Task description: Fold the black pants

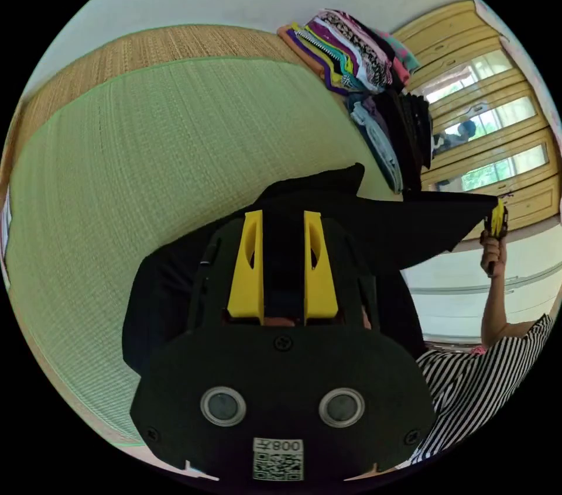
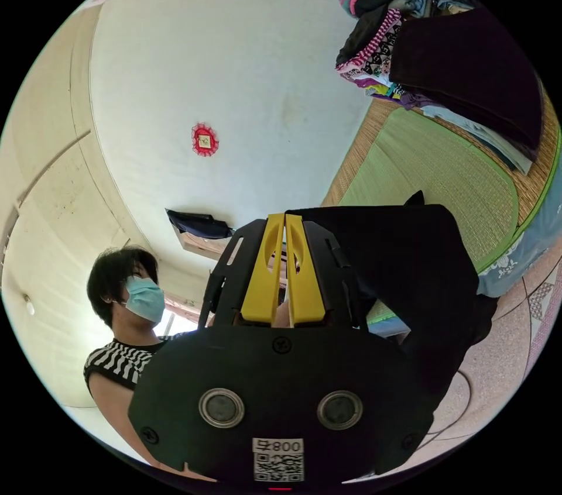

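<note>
The black pants (image 1: 404, 226) hang in the air, stretched between my two grippers above a green woven mat (image 1: 146, 167). My left gripper (image 1: 283, 217) has its yellow jaws pressed on a thick fold of the black cloth. Off to the right, the right gripper (image 1: 496, 221) pinches the far corner, with a hand under it. In the right gripper view, my right gripper (image 2: 285, 219) has its jaws almost touching on an edge of the pants (image 2: 410, 272), which spread and drop away to the right over the mat (image 2: 445, 179).
Piles of folded colourful clothes (image 1: 351, 50) and darker ones (image 1: 392, 132) stand at the mat's far side, seen again as a clothes stack (image 2: 410, 33). A wooden cabinet with glass panes (image 1: 486, 126) is behind. The person in a striped shirt (image 2: 120, 360) stands close. Tiled floor (image 2: 515, 337) borders the mat.
</note>
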### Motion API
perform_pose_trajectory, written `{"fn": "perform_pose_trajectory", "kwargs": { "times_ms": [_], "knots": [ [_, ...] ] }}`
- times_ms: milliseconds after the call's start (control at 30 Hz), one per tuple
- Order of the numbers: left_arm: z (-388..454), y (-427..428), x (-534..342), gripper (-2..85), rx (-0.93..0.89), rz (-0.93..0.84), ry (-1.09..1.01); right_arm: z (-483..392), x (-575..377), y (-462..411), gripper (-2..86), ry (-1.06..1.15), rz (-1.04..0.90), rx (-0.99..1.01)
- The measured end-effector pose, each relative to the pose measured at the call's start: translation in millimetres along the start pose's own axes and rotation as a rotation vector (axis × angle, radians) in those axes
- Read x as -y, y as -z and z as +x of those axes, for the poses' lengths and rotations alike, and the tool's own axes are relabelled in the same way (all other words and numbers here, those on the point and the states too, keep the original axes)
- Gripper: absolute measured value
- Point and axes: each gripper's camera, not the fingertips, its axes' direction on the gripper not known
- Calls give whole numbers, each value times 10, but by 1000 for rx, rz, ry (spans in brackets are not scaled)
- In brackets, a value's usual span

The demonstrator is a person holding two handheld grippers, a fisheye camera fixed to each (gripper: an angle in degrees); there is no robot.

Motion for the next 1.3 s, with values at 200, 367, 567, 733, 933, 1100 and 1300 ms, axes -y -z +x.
{"fn": "perform_pose_trajectory", "kwargs": {
  "times_ms": [200, 367, 567, 733, 933, 1100, 1300],
  "knots": [
    [477, -768, 386, 64, 195, -215, -74, 11, 266, 225, 0, -17, -25, -50],
    [748, -440, 279, 29, 181, -27, -58, 55, 562, 319, 0, -25, -30, -28],
    [723, 184, 213, 22, 175, 168, 60, 127, 991, 269, 0, -28, -33, -30],
    [845, 885, 523, 20, 236, 301, 75, -3, 1647, 86, 0, 16, -13, 19],
    [1351, 2378, 605, 17, 314, 640, -20, -1157, 2445, -133, 0, 302, 5, 121],
    [1547, 3190, -25, 15, 322, 882, -89, -1818, 2470, -99, 0, 465, -6, 204],
    [906, 2870, -1169, 13, 247, 863, 71, -1329, 1866, -352, 0, 389, -193, 65]
  ]
}}
